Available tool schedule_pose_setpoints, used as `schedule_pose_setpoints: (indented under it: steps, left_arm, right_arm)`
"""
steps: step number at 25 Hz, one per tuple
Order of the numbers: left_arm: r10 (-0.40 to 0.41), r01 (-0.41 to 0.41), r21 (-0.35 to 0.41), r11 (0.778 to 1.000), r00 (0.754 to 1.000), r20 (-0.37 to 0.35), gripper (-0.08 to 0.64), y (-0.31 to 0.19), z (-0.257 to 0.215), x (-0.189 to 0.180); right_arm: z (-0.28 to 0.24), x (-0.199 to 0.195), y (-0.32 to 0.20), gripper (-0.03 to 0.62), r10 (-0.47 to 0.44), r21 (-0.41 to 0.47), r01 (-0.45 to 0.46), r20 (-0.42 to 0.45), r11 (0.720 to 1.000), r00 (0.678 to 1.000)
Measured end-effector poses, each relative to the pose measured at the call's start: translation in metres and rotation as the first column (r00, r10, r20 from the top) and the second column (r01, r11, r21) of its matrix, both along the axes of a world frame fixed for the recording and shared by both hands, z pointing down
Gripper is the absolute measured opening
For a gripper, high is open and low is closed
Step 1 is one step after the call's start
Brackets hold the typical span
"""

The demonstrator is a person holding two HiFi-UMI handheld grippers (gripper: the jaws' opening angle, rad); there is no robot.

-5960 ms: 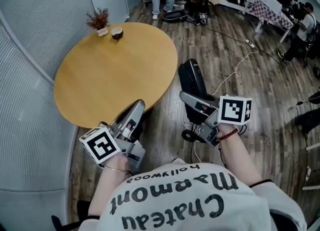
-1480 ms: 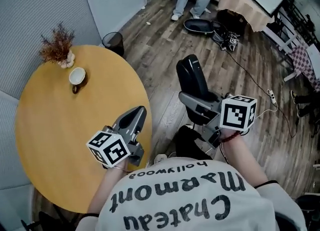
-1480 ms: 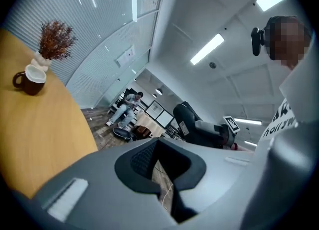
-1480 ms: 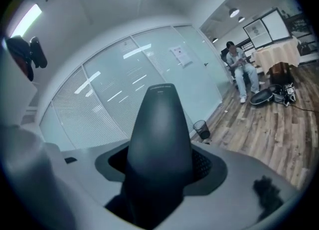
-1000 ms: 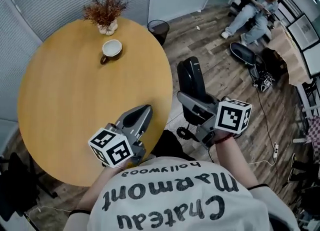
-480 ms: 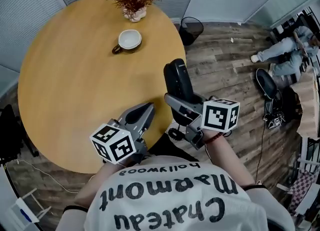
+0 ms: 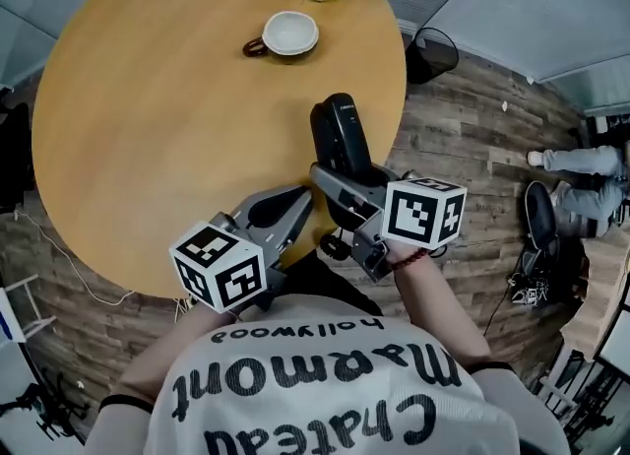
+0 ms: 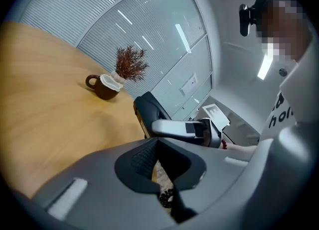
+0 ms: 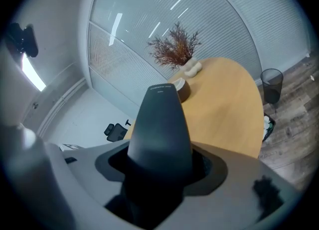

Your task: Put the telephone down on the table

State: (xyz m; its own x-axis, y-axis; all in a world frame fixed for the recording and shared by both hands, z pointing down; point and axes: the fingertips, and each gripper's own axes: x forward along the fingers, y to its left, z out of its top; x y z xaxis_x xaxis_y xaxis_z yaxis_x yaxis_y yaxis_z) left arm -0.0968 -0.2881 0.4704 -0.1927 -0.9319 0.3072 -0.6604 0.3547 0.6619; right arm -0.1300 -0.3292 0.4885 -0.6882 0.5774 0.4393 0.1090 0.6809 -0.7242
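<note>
Black phone (image 7: 338, 134) clamped at its lower end by the right gripper (image 7: 342, 179) and carried above the table (image 7: 148, 148) just inside its near edge, probably lined up for lowering. Left gripper (image 7: 291, 205) closed, empty, idling alongside. Versus half a second back, the phone sits further over the tabletop, nearer the cup (image 7: 288, 33).

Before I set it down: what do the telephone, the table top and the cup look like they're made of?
The telephone looks like moulded plastic, matt black with a soft sheen. The table top looks like wood or a wood-look laminate, tan with faint grain and low gloss; I cannot tell which. The cup is likely glazed ceramic: brown outside, white inside.
</note>
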Motion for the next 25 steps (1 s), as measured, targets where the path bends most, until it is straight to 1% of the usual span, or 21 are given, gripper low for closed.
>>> schedule_pose_setpoints:
  steps: [3,5,6,11,14,20,25]
  left_arm:
    - [-0.012,0.012,-0.032,0.999,1.000,0.002,0.006,0.007,0.011,-0.012]
    - [-0.036,0.036,-0.045,0.998,0.999,-0.002,0.006,0.011,0.018,-0.023]
    - [-0.050,0.050,-0.048,0.998,0.999,-0.005,0.006,0.013,0.019,-0.027]
    - [-0.090,0.088,-0.063,0.994,0.995,-0.033,0.006,0.025,0.029,-0.038]
    - [-0.079,0.075,-0.065,0.995,0.995,-0.055,0.006,0.029,0.038,-0.046]
    - [-0.060,0.056,-0.056,0.997,0.995,-0.076,0.006,0.035,0.046,-0.061]
    - [-0.057,0.052,-0.057,0.997,0.995,-0.086,0.006,0.043,0.048,-0.066]
  right_arm:
    - [0.020,-0.013,0.002,0.304,-0.032,0.073,0.035,-0.045,0.997,0.998]
    - [0.031,-0.021,0.001,0.304,-0.055,0.125,0.064,-0.071,0.990,0.996]
    - [0.034,-0.023,0.000,0.304,-0.064,0.137,0.075,-0.080,0.988,0.995]
    - [0.044,-0.034,0.001,0.304,-0.068,0.147,0.084,-0.113,0.986,0.991]
    - [0.051,-0.045,0.003,0.304,-0.056,0.159,0.077,-0.129,0.984,0.990]
    - [0.066,-0.061,0.000,0.304,-0.031,0.175,0.061,-0.166,0.983,0.986]
    - [0.062,-0.067,0.001,0.304,-0.029,0.175,0.058,-0.168,0.983,0.985]
